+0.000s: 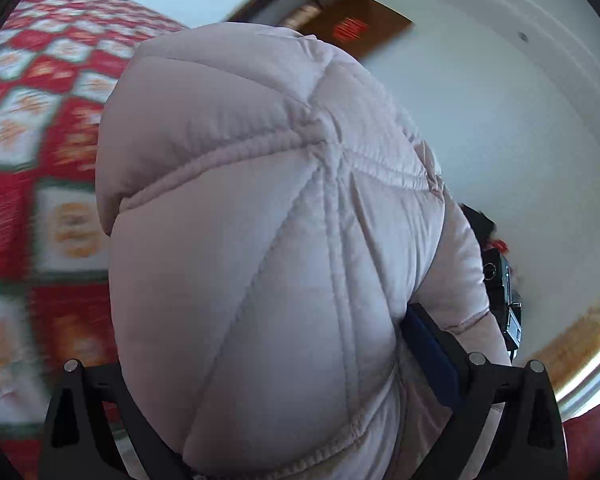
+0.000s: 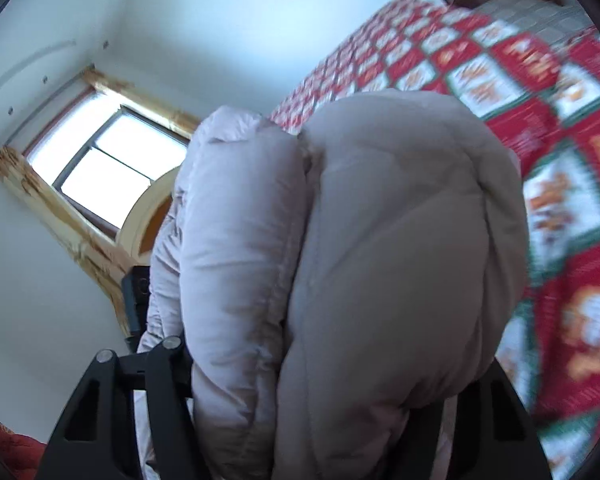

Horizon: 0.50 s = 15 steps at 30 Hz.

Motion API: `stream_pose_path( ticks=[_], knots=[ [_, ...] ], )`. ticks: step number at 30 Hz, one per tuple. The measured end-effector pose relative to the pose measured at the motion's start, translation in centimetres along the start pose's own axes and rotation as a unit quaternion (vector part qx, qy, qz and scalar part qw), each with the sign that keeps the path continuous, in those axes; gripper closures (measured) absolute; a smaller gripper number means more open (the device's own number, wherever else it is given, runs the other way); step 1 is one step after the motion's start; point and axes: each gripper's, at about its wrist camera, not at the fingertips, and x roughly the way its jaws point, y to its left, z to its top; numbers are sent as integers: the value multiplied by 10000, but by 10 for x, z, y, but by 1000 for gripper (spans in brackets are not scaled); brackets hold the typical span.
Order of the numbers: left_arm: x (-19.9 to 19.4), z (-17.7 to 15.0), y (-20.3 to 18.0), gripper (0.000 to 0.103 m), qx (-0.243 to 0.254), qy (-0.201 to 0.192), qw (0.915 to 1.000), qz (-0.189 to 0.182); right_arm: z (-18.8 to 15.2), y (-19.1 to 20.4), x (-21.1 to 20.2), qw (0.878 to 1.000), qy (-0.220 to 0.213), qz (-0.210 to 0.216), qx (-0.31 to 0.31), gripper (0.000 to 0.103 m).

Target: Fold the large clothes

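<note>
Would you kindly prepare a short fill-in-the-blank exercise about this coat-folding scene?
1. Both grippers grip a pale puffy ____.
2. The bedspread beneath is patterned in white, green and ____.
3. Daylight enters through a ____ behind the bundle in the right wrist view.

Missing words: jacket; red; window.

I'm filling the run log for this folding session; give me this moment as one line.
stage: carrying | item: puffer jacket bunched | left gripper: shut on jacket | right gripper: shut on jacket | under: red patchwork quilt
</note>
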Motion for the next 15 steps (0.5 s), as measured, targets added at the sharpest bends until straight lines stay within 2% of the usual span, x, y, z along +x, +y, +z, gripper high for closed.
stream_pose_path(
  ticks=[4,6,8,12,15],
  knots=[
    [49,30,-43,4,472,202,9981,-337,14,-5,-59,9976,-620,-279,-105,36],
    [81,50,-71,4,843,304,9951,-417,26,-14,-88,9950,-918,-387,-65,36],
    [109,66,-83,4,1001,395,9930,-489,36,-22,-110,9919,-1137,-557,-125,36],
    [177,101,-101,4,1078,698,9896,-650,54,-46,-144,9860,-1462,-802,-4,36],
    [217,120,-97,4,1014,848,9890,-665,71,-69,-156,9816,-1629,-987,146,36]
  ],
)
